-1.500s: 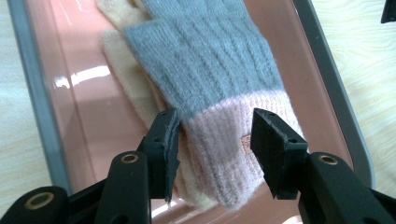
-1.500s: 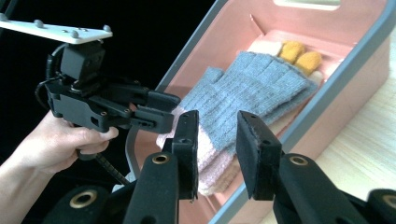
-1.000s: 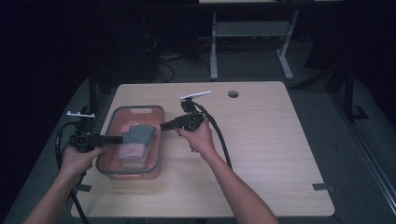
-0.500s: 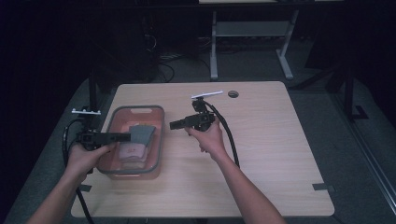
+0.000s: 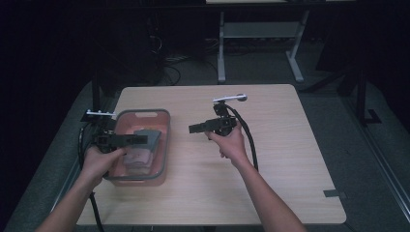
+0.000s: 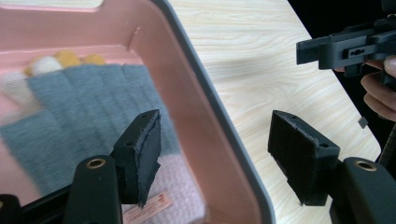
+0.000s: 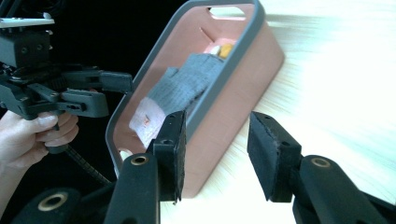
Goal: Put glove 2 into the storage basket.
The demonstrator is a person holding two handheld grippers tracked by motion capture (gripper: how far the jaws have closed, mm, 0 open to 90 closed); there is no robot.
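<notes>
A pink bin with a grey rim [image 5: 167, 145] stands on the left half of the wooden table [image 5: 290, 159]. In it lies a grey knitted cloth [image 5: 146, 137] with a pale pink end. My left gripper [image 5: 139, 139] hovers over the bin's left side and points right. Its jaws have just been opening; they stand open above the cloth [image 6: 79, 107] and the rim [image 6: 205, 98], pressing on nothing. My right gripper [image 5: 193, 128] hangs at the table's middle, aimed left at the bin [image 7: 233, 107] and apart from it. Its jaws have also been opening and stand open, with nothing between them.
White and yellow soft items [image 6: 56, 60] lie at the bin's far end. Bare tabletop stretches right of and in front of my right hand. A strip of dark tape [image 5: 334, 194] sits near the front right corner. A desk frame [image 5: 222, 48] stands beyond the table.
Both grippers have pulled away from the cloth in the bin, the right one rightward out over the table, the left one leftward. Both sets of jaws have widened. The cloth stays in the bin.
</notes>
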